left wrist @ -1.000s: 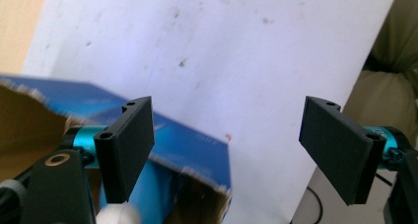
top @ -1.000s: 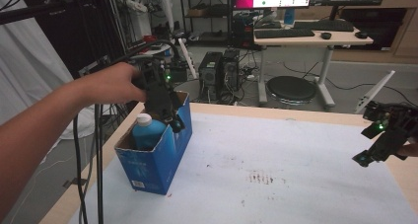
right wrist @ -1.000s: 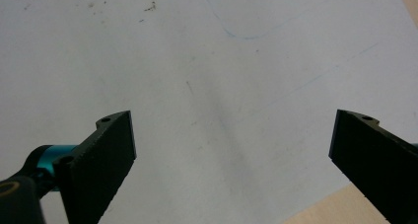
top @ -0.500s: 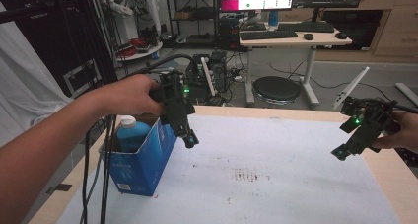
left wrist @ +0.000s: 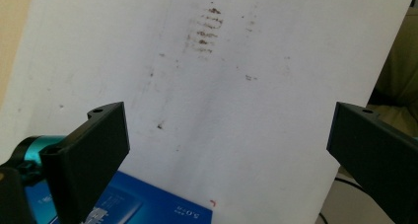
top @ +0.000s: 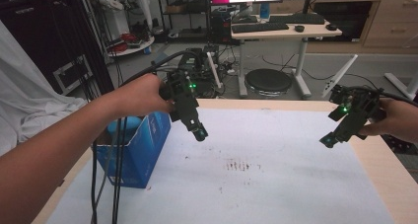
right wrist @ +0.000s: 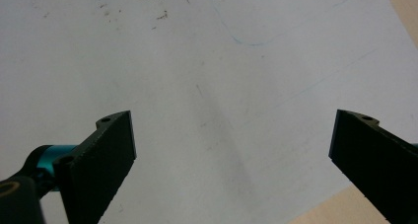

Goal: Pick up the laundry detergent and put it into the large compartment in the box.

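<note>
My left gripper point(top: 199, 133) hangs open above the white sheet point(top: 256, 184), just right of a blue carton point(top: 143, 150); a hand holds it from the left. In the left gripper view its jaws point(left wrist: 226, 130) stand wide apart with nothing between them, over the stained sheet point(left wrist: 236, 86), and a corner of the carton point(left wrist: 148, 211) lies below. A blue bottle top point(top: 118, 128) shows inside the carton. My right gripper point(top: 329, 140) is open above the sheet's right edge. The right gripper view has its jaws point(right wrist: 231, 130) spread over bare sheet point(right wrist: 222, 76).
Brown smudges point(top: 239, 165) mark the middle of the sheet. The wooden table top point(top: 389, 174) borders the sheet on the right. Cables point(top: 116, 184) trail down by the carton. Behind the table stand a stool point(top: 268, 81) and a desk point(top: 278, 29).
My left gripper has risen off the carton and swung right, out over the sheet. My right gripper has drifted left, toward the sheet's edge.
</note>
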`<state>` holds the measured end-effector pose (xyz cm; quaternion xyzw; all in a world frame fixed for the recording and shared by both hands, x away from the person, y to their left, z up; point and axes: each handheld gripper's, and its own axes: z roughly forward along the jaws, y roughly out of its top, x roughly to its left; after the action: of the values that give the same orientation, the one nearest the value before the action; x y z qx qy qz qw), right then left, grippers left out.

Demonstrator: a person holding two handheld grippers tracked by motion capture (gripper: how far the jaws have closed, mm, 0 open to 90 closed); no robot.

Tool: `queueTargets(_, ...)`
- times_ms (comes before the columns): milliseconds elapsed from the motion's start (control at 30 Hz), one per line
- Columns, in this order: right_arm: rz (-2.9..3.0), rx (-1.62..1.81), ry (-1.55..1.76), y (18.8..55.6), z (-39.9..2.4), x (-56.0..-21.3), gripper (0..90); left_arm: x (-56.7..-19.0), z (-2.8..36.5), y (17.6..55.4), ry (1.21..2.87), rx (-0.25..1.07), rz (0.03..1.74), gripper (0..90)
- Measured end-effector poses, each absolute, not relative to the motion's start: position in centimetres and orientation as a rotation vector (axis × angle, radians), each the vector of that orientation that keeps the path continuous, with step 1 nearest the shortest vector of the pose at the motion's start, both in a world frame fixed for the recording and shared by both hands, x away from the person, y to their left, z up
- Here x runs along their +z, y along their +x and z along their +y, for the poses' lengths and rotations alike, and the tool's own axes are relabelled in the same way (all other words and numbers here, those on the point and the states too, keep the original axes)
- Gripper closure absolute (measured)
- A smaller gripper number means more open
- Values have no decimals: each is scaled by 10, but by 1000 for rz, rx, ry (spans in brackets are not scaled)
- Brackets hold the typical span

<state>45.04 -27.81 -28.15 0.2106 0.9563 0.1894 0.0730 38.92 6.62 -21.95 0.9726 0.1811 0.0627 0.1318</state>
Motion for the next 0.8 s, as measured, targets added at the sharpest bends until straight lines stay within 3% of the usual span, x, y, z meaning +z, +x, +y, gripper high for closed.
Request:
queueTargets(333, 2873, 581, 615, 440, -274, -284, 29, -239, 33, 385, 2889, 163, 410, 24)
queueTargets(800, 2893, 597, 581, 435, -267, -290, 29, -260, -6, 379, 2920, 171, 425, 25)
